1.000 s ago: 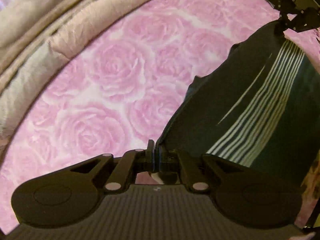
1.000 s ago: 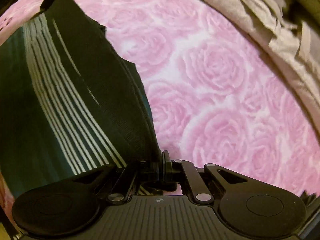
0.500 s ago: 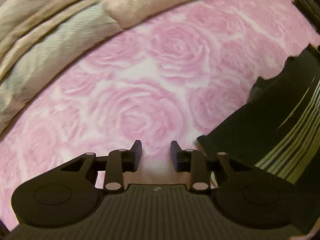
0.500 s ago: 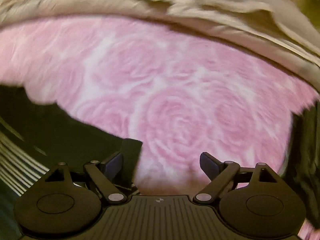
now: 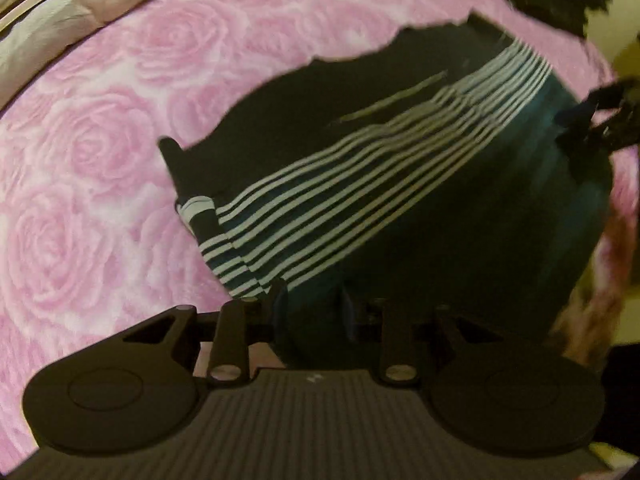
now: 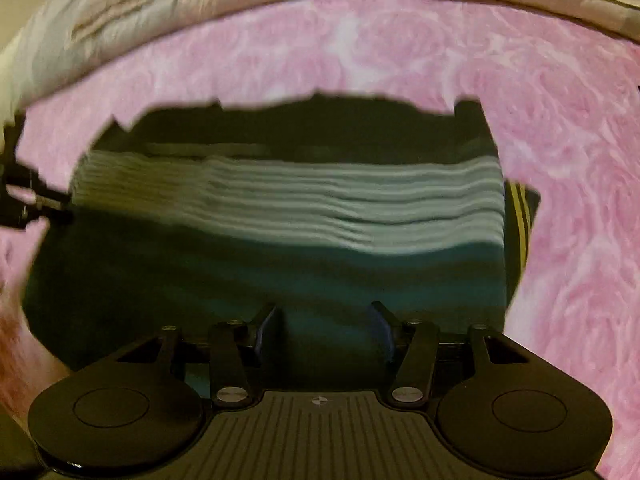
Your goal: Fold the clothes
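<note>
Shirt [image 5: 400,184], dark with white stripes, lies flat on the pink rose sheet [image 5: 80,184], right under both tools. Left gripper [image 5: 312,312] is open, holding nothing. Right gripper [image 6: 324,328] is closing over the cloth, not pinching it. Beige blanket [image 6: 200,0] lies bunched beyond.

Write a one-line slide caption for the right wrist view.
Right gripper, jaws closing with nothing pinched yet, over a dark striped garment on a pink rose bedspread.
</note>
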